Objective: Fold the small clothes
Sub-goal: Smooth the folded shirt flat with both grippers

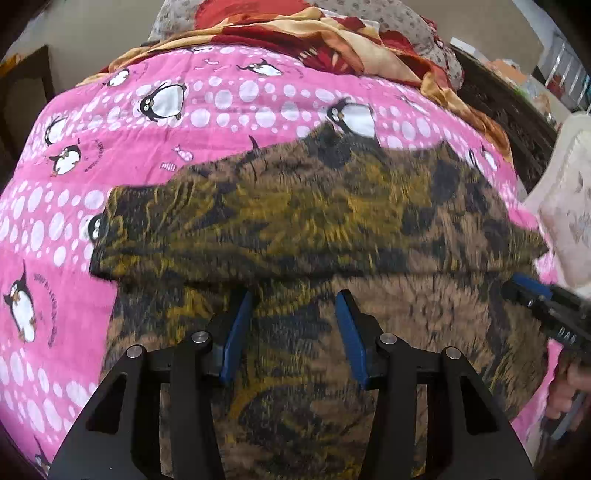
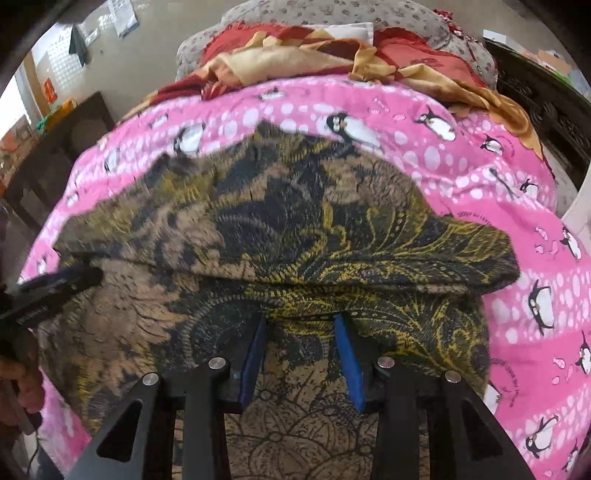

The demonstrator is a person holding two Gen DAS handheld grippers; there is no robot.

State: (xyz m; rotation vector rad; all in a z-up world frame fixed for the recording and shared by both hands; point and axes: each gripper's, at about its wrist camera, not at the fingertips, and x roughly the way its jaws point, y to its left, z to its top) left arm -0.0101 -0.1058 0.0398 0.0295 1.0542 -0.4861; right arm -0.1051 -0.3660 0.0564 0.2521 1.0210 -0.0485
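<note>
A brown, black and yellow patterned garment (image 1: 314,221) lies on the pink penguin bedspread (image 1: 74,147), with its far part folded over toward me. It also shows in the right wrist view (image 2: 295,229). My left gripper (image 1: 293,299) is open and empty, its blue pads just above the cloth at the fold's near edge. My right gripper (image 2: 300,319) is open and empty, at the fold's near edge. Each gripper shows in the other's view: the right one (image 1: 524,288) at the garment's right side, the left one (image 2: 85,275) at its left side.
A red and orange blanket (image 1: 314,37) and grey pillows (image 2: 332,14) are heaped at the far end of the bed. A dark wooden headboard (image 1: 506,110) runs on the right. A white cushion (image 1: 569,206) lies at the right edge. Dark furniture (image 2: 55,155) stands left.
</note>
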